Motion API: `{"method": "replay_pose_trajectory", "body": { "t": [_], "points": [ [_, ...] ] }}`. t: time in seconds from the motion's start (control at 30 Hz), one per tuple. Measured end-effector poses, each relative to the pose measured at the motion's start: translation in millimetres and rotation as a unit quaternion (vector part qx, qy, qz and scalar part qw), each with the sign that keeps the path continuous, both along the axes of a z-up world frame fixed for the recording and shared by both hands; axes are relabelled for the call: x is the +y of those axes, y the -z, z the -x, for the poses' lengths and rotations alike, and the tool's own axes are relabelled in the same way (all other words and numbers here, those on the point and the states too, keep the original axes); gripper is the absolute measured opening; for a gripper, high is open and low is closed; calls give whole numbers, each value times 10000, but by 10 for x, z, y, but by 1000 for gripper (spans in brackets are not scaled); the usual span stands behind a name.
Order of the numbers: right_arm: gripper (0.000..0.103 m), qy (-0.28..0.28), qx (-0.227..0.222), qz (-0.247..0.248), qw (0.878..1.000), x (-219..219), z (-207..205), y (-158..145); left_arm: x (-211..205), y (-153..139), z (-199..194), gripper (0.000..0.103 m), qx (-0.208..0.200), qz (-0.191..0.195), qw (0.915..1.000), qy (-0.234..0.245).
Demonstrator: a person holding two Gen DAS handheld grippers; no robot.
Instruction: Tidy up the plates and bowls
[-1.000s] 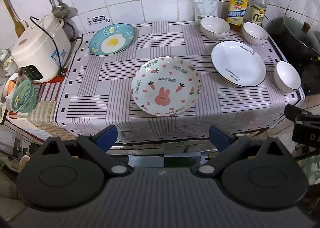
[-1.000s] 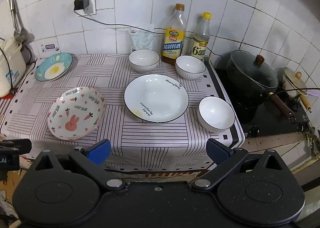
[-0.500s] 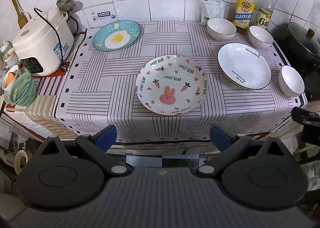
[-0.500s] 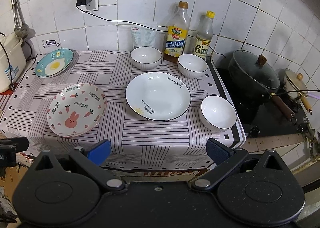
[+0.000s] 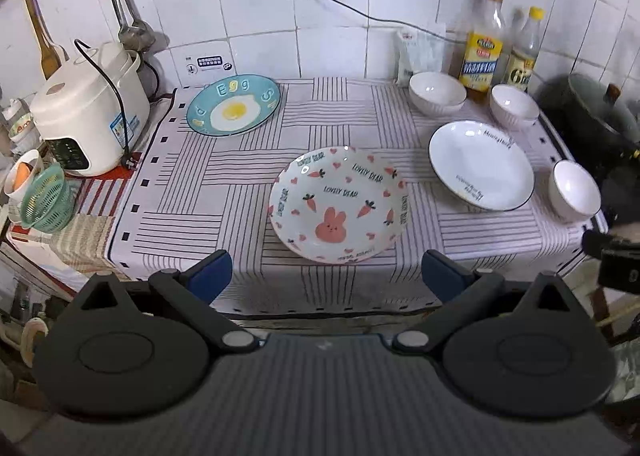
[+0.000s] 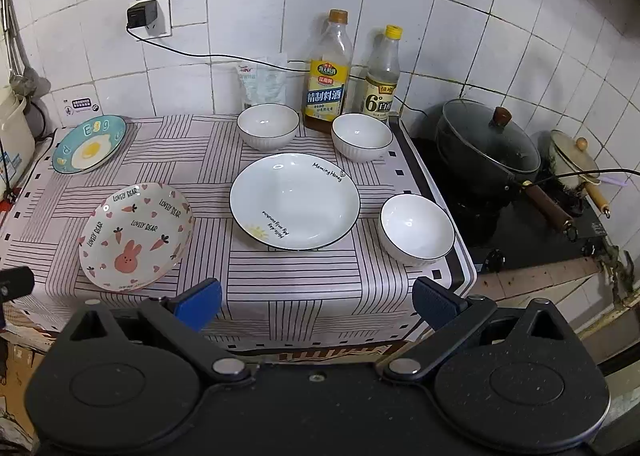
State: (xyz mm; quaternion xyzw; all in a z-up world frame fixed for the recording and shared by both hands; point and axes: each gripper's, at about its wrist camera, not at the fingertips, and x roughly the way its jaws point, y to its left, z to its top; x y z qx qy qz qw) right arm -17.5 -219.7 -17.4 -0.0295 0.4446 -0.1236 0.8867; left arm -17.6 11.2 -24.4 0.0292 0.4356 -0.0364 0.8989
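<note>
Left wrist view: the left gripper (image 5: 326, 274) hangs off the front edge of the striped pink-and-white tablecloth (image 5: 224, 172), its blue-tipped fingers (image 5: 210, 274) spread wide with nothing between them
Right wrist view: the right gripper (image 6: 316, 302) also sits off the cloth's front edge, jaws apart and empty, blue fingertips (image 6: 434, 302) clear of every dish
Bunny plate: the round white plate with a pink rabbit, carrots and hearts (image 5: 338, 204) lies flat near the front of the cloth, just ahead of the left gripper and not touching it
Egg plate: the round teal plate printed with a fried egg (image 5: 233, 105) lies at the back left corner, well apart from the others, near the white rice cooker (image 5: 88, 112)
White plate: the large white plate with a dark rim and small lettering (image 6: 295, 202) lies right of the bunny plate, a gap of cloth between them
Back bowls: two white ribbed ceramic bowls, one (image 6: 268, 126) behind the white plate and one (image 6: 362, 137) to its right, stand upright near the wall
Front bowl: a third white bowl (image 6: 416, 229) stands at the cloth's right edge, just beside the white plate
Bottles: a yellow-labelled oil bottle (image 6: 328, 76) and a clear yellow-capped bottle (image 6: 382, 78) stand against the tiled wall behind the bowls
Stove side: a dark lidded pot with a wooden knob (image 6: 488, 146) sits right of the cloth
</note>
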Motion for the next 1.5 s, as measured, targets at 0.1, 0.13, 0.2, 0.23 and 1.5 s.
{"method": "replay_pose_trajectory", "body": {
  "t": [0.1,0.13,0.2,0.23,1.5],
  "points": [
    [103,-5,10,-13,10000,6,-13,9,2,-11,4,103,-73,-16,10000,5],
    [103,1,11,-1,10000,8,-18,12,-6,-12,0,103,-94,-59,9999,9],
    [103,28,20,48,10000,12,-23,20,-9,-15,-2,103,-154,-93,9998,25],
    [103,33,25,64,10000,13,-29,25,-6,-17,2,103,-164,-81,9998,29],
    [101,-910,-433,-1078,9891,214,-969,635,779,654,-1040,102,18,-92,9993,-356]
  ]
}}
